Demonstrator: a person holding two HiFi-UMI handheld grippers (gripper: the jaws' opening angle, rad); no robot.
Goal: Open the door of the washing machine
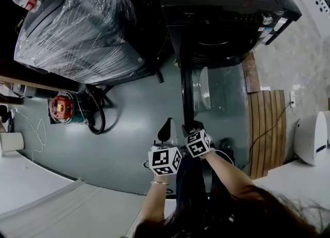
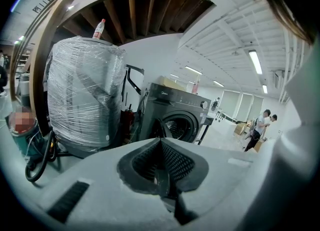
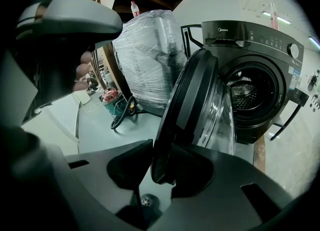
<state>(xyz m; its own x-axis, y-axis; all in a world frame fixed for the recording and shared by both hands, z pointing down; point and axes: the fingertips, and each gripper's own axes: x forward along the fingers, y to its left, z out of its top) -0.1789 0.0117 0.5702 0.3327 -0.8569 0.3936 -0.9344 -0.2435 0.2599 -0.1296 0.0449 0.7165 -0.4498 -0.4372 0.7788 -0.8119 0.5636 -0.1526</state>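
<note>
One black washing machine (image 3: 250, 40), round glass door (image 3: 192, 110) open.

You can read only one word: Midea (image 3: 223, 24), in pale letters on the dark top panel of the washing machine (image 3: 260, 110), left of its control strip (image 3: 267, 40). The print on that strip and on the sticker (image 3: 295, 78) at the machine's right edge is too small to read. The cubes (image 1: 165, 160) show black-and-white square code patterns, no letters.
</note>
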